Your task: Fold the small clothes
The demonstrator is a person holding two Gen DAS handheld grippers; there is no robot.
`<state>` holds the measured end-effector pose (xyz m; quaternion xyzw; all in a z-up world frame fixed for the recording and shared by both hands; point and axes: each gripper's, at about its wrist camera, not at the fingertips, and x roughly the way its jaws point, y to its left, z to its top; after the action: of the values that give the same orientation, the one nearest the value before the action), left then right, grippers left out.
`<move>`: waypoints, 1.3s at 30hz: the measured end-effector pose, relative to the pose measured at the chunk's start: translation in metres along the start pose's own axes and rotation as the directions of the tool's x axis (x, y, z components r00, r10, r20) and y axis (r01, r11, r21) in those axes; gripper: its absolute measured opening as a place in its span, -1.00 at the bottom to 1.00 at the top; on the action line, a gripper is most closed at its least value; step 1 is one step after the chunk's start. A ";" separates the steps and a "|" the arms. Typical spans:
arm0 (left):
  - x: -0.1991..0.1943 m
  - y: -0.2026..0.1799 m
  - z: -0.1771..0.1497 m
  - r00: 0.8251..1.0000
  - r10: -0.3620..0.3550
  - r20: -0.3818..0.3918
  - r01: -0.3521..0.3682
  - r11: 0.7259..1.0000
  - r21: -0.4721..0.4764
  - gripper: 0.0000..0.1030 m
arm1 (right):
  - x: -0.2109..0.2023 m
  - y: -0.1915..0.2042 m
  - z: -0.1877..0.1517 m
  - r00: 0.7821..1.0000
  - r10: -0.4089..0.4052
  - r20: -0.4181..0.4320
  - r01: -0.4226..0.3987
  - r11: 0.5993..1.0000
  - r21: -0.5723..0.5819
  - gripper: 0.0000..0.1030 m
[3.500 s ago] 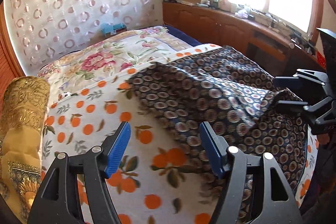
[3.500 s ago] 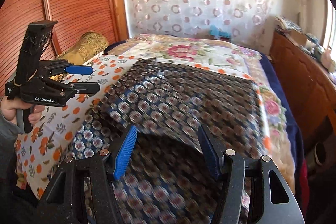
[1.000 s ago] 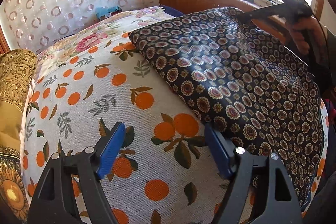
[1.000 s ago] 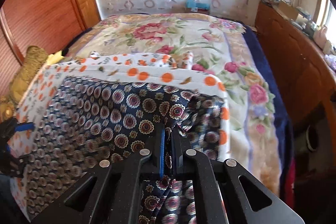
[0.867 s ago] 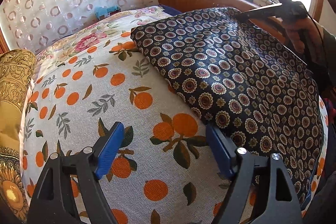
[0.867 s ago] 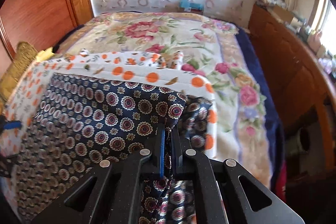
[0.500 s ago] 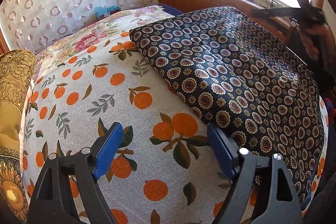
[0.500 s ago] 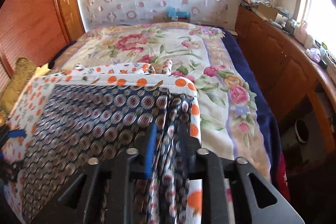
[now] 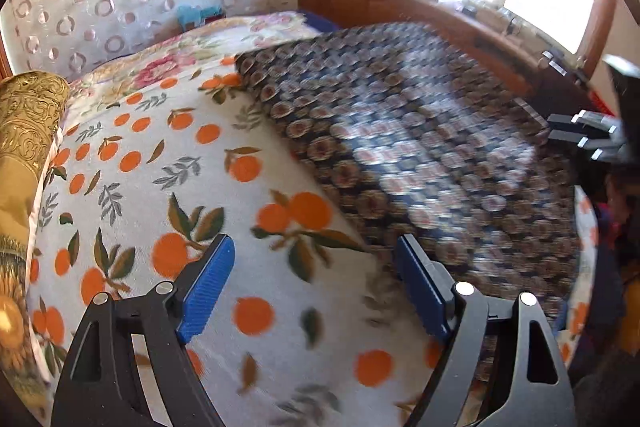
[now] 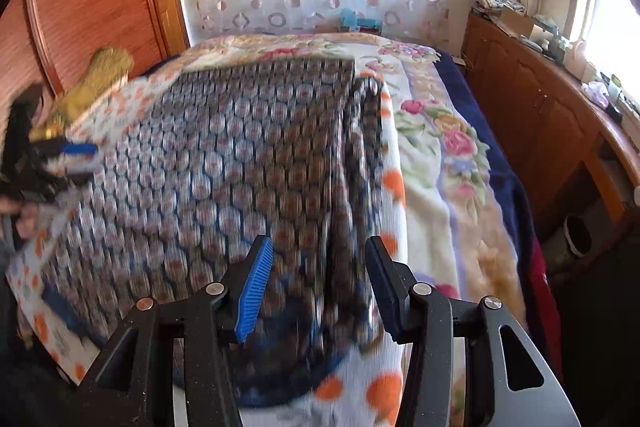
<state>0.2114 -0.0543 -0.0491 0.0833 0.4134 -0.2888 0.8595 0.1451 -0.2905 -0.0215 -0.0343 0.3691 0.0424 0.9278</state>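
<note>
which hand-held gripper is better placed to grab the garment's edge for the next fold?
Probably right. The right hand-held gripper is open directly over the garment's bunched right edge. The left hand-held gripper is open too, but over the orange-print blanket beside the garment.

Wooden cabinet (image 10: 540, 99) flanks bed right; gold bolster (image 9: 28, 131) left.

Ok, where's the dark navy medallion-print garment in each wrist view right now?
Left wrist: the dark navy medallion-print garment fills centre-right, spread on the orange-print blanket.
Right wrist: it fills centre-left, ahead of the open right claw.
Shared landmark: the gold brocade bolster.
</note>
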 end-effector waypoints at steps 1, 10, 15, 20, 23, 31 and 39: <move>-0.005 -0.004 -0.001 1.000 0.003 0.010 -0.003 1.000 -0.003 0.61 | 0.001 0.002 -0.007 1.000 -0.014 -0.008 0.014 1.000 -0.015 -0.03; -0.035 -0.049 -0.014 0.996 -0.051 0.066 0.051 0.999 0.008 0.61 | 0.002 -0.007 -0.033 0.999 -0.034 -0.025 0.035 0.998 0.043 0.02; -0.030 -0.066 -0.026 0.998 -0.059 0.033 0.058 0.998 0.019 0.61 | 0.010 -0.025 -0.035 0.999 0.035 -0.038 -0.030 0.991 0.127 0.06; -0.033 -0.076 -0.042 0.998 -0.057 0.026 0.057 0.998 0.003 0.61 | 0.005 -0.020 -0.034 0.998 0.050 -0.023 -0.047 0.992 0.113 0.06; -0.033 -0.078 -0.048 0.997 -0.074 0.024 0.074 0.997 -0.014 0.56 | 0.003 -0.017 -0.036 0.999 0.049 -0.009 -0.048 0.993 0.112 0.06; -0.032 -0.076 -0.060 0.992 -0.125 0.005 0.125 0.989 -0.072 -0.03 | 0.001 -0.012 -0.040 0.999 0.032 0.021 -0.034 0.994 0.103 -0.11; -0.034 -0.083 -0.066 0.990 -0.137 0.014 0.138 0.987 -0.086 -0.25 | 0.001 -0.012 -0.038 0.999 0.022 0.028 -0.024 0.997 0.072 -0.79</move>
<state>0.1037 -0.0829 -0.0582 0.0158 0.4268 -0.3295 0.8420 0.1208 -0.3055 -0.0498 0.0042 0.3583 0.0400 0.9327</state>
